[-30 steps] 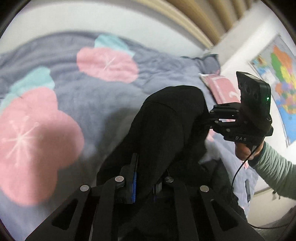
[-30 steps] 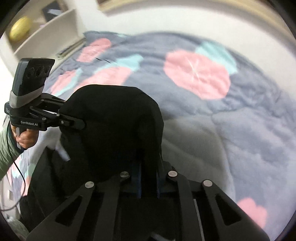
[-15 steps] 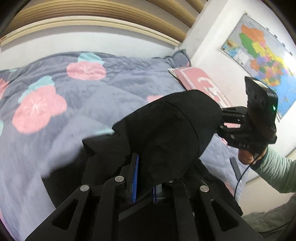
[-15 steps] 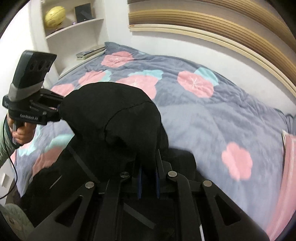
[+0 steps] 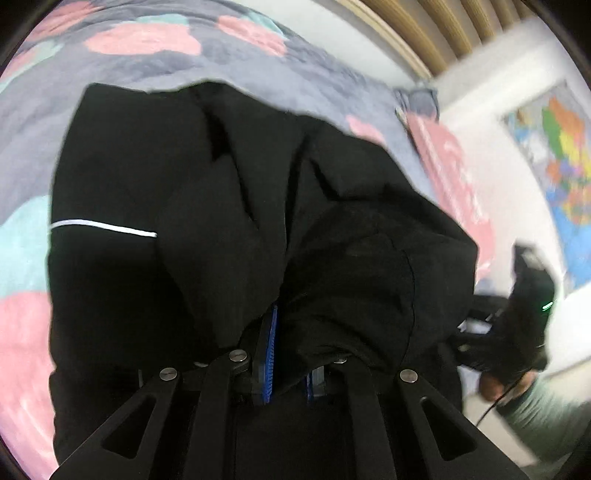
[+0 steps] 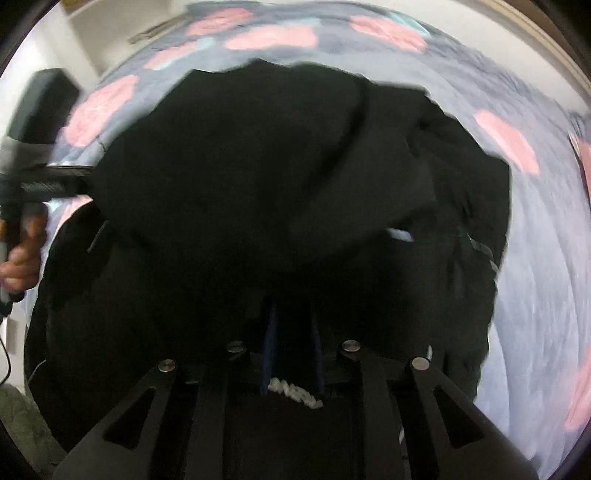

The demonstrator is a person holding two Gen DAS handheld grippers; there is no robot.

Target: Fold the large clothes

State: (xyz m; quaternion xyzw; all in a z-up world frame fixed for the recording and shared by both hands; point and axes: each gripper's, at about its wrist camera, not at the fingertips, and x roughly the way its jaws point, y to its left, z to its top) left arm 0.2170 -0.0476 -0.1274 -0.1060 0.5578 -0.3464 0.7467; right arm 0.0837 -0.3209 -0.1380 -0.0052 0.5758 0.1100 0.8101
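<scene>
A large black garment (image 5: pixel 229 206) with a thin white stripe fills both views and spreads over the bed; it also shows in the right wrist view (image 6: pixel 280 177). My left gripper (image 5: pixel 288 354) is shut on a fold of the black cloth at its near edge. My right gripper (image 6: pixel 291 350) is shut on another part of the near edge. The right gripper shows at the right of the left wrist view (image 5: pixel 517 325), and the left gripper at the left of the right wrist view (image 6: pixel 40 162). Both views are blurred.
The bed has a grey quilt with pink and teal flowers (image 5: pixel 147 40), also in the right wrist view (image 6: pixel 546 229). A pink pillow (image 5: pixel 450 173) lies at the head. A wall map (image 5: pixel 565 147) hangs on the right. A white shelf (image 6: pixel 110 22) stands beyond the bed.
Both grippers have swung down and forward with the cloth. The garment, held up in a bunch before, now spreads out wide over the quilt.
</scene>
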